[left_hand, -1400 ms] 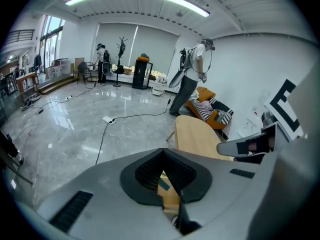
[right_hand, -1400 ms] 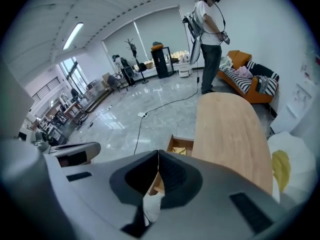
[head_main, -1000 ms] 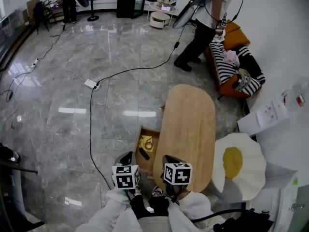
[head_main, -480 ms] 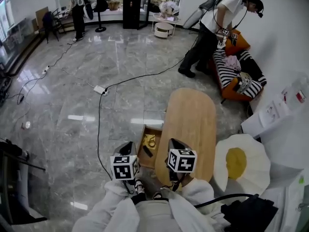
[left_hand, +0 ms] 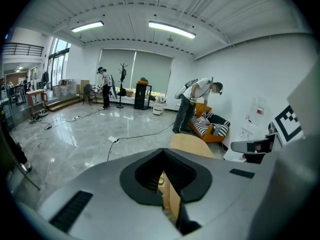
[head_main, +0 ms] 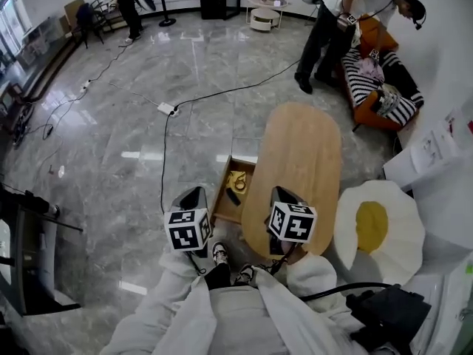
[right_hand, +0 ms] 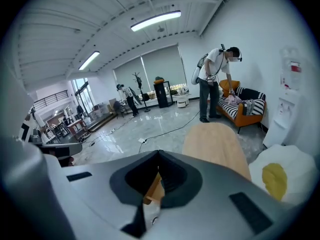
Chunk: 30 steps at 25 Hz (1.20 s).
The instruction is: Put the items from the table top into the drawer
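Wood-toned and oval, the surface (head_main: 303, 154) lies bare right of the frame's centre in the head view; we see nothing left on it to pick up. The drawer (head_main: 226, 213) stands pulled out from its left edge, towards the marble floor. Inside sit a yellow item (head_main: 238, 180) at the upper end and a black item (head_main: 232, 197) just below it, close together; we cannot tell whether they touch. The drawer's lower part looks empty.

Both grippers hang low in the frame, close to the body. The left gripper (head_main: 194, 194) is beside the drawer's lower left corner, and the right gripper (head_main: 281, 193) is over the near end of the surface. In each gripper view the jaws are pressed together to a thin slit with nothing between them, and part of the drawer shows through it.

We judge the moving of items done, or nearly so, with only the closing of the drawer left, if that is wanted. For that, the left gripper would need to get onto the drawer's outer front, on the floor side. It would then push rightward, straight towards the surface, so that the drawer does not skew.
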Tool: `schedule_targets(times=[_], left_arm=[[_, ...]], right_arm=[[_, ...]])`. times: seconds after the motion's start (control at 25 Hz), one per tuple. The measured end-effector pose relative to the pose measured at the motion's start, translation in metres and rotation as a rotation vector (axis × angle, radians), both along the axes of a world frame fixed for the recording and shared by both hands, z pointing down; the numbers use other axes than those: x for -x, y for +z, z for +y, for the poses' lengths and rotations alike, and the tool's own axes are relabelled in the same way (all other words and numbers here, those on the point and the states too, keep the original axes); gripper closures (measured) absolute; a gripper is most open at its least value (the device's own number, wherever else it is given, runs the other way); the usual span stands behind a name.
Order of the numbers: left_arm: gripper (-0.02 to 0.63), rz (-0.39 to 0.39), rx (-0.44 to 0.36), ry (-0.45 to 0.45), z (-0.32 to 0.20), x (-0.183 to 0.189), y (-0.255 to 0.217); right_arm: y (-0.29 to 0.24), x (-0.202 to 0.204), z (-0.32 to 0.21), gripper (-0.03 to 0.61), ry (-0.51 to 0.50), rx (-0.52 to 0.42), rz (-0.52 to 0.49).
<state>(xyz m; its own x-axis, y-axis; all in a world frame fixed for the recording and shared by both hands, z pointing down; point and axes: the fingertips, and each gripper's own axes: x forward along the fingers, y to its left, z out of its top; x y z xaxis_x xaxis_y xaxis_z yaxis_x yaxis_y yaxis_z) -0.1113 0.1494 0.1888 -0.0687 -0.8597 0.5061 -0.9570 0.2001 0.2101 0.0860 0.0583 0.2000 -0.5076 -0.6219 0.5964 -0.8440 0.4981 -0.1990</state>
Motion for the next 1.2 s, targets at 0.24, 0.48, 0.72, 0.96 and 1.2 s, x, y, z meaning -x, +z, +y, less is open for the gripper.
schedule_targets(times=[0.24, 0.48, 0.72, 0.96, 1.2], left_arm=[[0.614, 0.005, -0.005, 0.003, 0.007, -0.008, -0.002], [0.614, 0.008, -0.021, 0.027, -0.004, -0.012, -0.004], [0.614, 0.008, -0.025, 0.027, -0.01, -0.006, -0.006], [0.614, 0.008, -0.019, 0.033, -0.013, -0.001, -0.003], [0.614, 0.014, -0.011, 0.019, -0.012, 0.007, 0.0]], right_arm=[[-0.012, 0.009, 0.008, 0.515, -0.057, -0.022, -0.004], [-0.019, 0.012, 0.003, 0.515, -0.064, -0.04, 0.014], [-0.02, 0.012, -0.001, 0.515, -0.053, -0.038, 0.018], [-0.015, 0.017, -0.005, 0.516, -0.051, -0.026, 0.029], [-0.014, 0.024, -0.006, 0.517, -0.071, -0.029, 0.049]])
